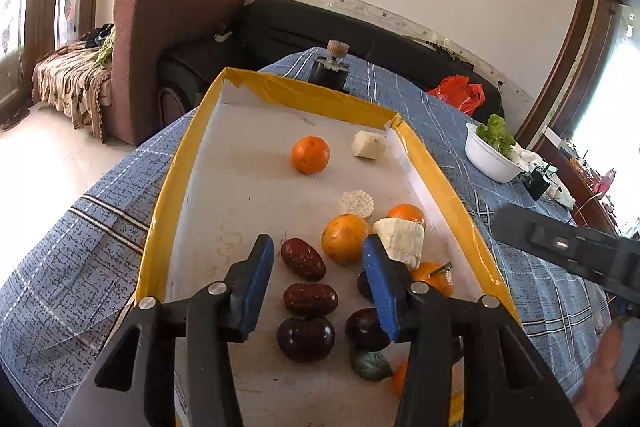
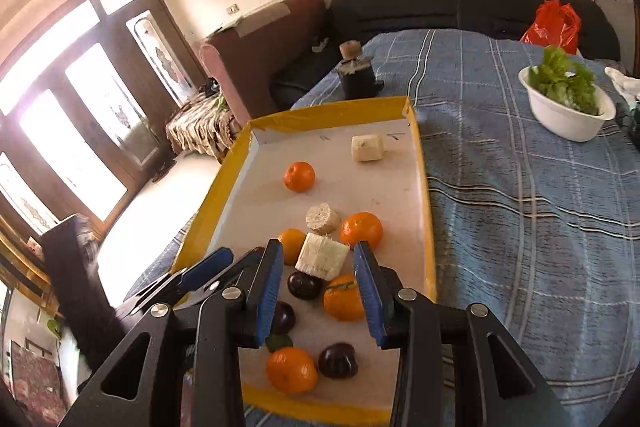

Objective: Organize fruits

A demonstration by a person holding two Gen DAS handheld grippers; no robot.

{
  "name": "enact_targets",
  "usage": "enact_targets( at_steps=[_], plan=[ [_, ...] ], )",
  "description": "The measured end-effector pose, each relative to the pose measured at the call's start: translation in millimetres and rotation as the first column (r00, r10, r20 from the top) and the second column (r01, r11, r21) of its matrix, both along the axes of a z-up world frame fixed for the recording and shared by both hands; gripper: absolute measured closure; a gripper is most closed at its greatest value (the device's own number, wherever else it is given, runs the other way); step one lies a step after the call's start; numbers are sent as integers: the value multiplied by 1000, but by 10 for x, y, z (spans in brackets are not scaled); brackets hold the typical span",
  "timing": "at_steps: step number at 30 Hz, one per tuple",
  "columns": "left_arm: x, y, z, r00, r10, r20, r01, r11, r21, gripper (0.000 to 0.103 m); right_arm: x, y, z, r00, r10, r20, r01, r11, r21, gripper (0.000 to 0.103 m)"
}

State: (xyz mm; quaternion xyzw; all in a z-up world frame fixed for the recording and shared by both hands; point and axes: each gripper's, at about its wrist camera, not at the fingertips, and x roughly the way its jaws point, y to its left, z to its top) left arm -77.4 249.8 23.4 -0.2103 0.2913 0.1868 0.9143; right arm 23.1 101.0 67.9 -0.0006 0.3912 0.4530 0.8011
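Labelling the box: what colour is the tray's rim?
Yellow rim, clearest in the left wrist view.

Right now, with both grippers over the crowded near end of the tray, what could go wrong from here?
1. The left gripper and right gripper work close together, so they may collide.
2. The white banana chunk leans on a dark plum; moving either may tip it.
3. The oranges, plums and red dates nearly touch, so a finger reaching for one could nudge a neighbour and send round fruit rolling across the tray.
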Motion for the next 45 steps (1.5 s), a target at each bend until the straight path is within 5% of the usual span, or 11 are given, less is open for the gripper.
enact_targets(
  at_steps=[7, 15, 19, 26, 32, 36, 40, 45],
  plan=[
    [-40, -51, 60, 1000, 1, 28, -2, 1000, 26, 47, -137, -419, -56, 1000, 3, 14, -3, 1000, 4, 53],
    [-216, -188, 243, 990, 53, 128, -71, 987, 141, 12, -98, -557, -352, 1000, -14, 27, 14, 1000, -4, 50],
    [-335, -322, 354, 983, 70, 171, -104, 975, 195, 0, -186, -589, -293, 994, -25, 106, 26, 1000, -9, 36],
    [-476, -700, 361, 981, 180, 69, -193, 904, 382, 0, -295, -632, -202, 984, -45, 171, 44, 999, 11, 20],
    [-541, -700, 348, 988, 127, 87, -149, 928, 341, 0, -277, -630, -211, 982, -66, 179, 67, 998, 0, 18],
    [-673, -553, 338, 983, 70, 170, -106, 970, 217, 0, -285, -626, -222, 981, -68, 182, 70, 998, -2, 18],
    [-700, -502, 346, 971, 204, 123, -231, 934, 274, 0, -300, -619, -229, 979, -73, 191, 76, 997, -6, 17],
    [-717, -480, 343, 970, 211, 120, -235, 937, 257, 0, -303, -626, -231, 979, -77, 191, 79, 997, -5, 17]
  ],
)
